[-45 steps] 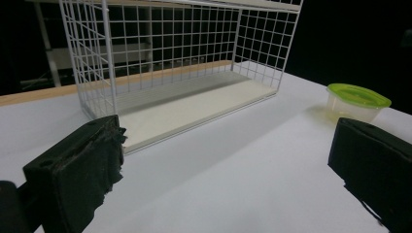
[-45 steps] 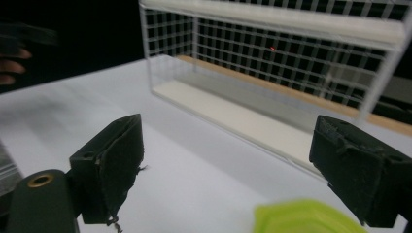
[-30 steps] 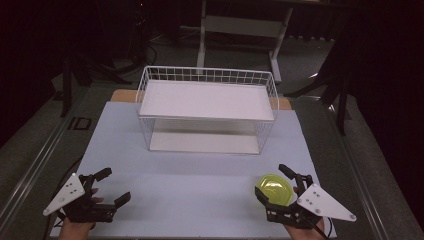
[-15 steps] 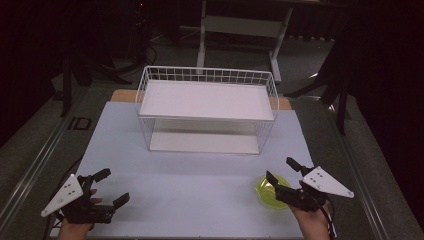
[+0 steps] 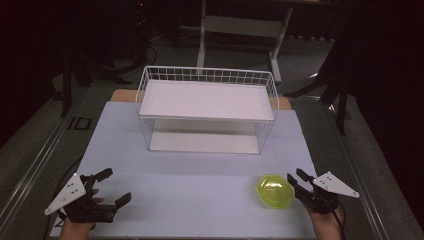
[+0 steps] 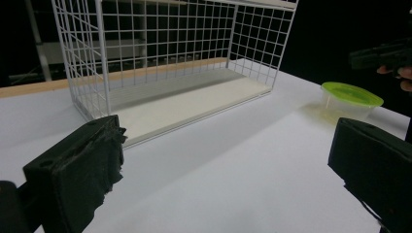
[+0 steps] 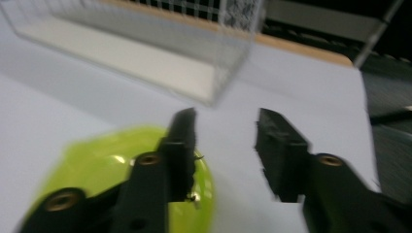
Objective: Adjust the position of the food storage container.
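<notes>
The high view looks forward and down from above the person's side, taking in the whole white table [image 5: 200, 175], the wire rack [image 5: 207, 107] at its far half and dark floor beyond. The left gripper view sits low over the table [image 6: 233, 165], close behind its own jaws, facing the rack [image 6: 170, 63] at an angle with the green bowl [image 6: 351, 98] off to its right. The right gripper view, blurred, looks down from close above the bowl [image 7: 97, 170] toward the rack's near corner [image 7: 214, 73]; all three share the rack, the bowl [image 5: 273, 190] and the tabletop [image 7: 311, 82].
</notes>
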`<state>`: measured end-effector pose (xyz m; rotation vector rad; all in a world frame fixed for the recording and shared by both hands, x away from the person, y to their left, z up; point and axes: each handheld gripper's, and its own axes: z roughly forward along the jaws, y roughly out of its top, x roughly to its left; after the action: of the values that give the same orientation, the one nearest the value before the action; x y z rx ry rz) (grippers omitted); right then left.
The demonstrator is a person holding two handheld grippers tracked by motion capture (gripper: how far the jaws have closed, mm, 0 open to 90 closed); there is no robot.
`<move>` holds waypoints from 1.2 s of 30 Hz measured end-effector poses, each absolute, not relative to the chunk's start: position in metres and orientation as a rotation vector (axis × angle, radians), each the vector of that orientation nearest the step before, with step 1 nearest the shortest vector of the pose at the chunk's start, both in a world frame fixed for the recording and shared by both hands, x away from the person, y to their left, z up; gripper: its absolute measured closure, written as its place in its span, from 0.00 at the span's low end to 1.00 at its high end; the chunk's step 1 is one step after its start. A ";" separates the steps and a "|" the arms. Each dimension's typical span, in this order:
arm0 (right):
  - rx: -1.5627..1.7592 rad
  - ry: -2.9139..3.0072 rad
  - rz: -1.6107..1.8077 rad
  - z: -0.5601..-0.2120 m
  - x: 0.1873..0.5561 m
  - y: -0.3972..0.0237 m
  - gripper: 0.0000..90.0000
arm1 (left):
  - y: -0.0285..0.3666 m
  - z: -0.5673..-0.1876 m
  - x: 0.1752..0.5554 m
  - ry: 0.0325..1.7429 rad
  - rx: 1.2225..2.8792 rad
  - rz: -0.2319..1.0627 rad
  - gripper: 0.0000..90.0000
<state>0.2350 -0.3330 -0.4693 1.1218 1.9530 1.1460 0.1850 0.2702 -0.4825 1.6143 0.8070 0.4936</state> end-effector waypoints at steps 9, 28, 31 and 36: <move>1.222 1.999 1.015 -0.492 0.231 -0.354 0.96 | 0.271 -0.483 0.183 0.810 1.621 0.496 0.00; 1.251 2.254 1.026 -0.523 0.233 -0.330 1.00 | 0.270 -0.482 0.184 0.804 1.637 0.502 0.00; 1.259 2.278 1.068 -0.524 0.239 -0.322 1.00 | 0.269 -0.482 0.183 0.797 1.643 0.504 0.00; 1.232 2.361 1.090 -0.529 0.249 -0.301 1.00 | 0.268 -0.482 0.182 0.789 1.657 0.511 0.00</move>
<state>0.2487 -0.3012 -0.5287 1.2321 2.3612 1.0901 0.1821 0.2679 -0.4815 1.6574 0.7889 0.5112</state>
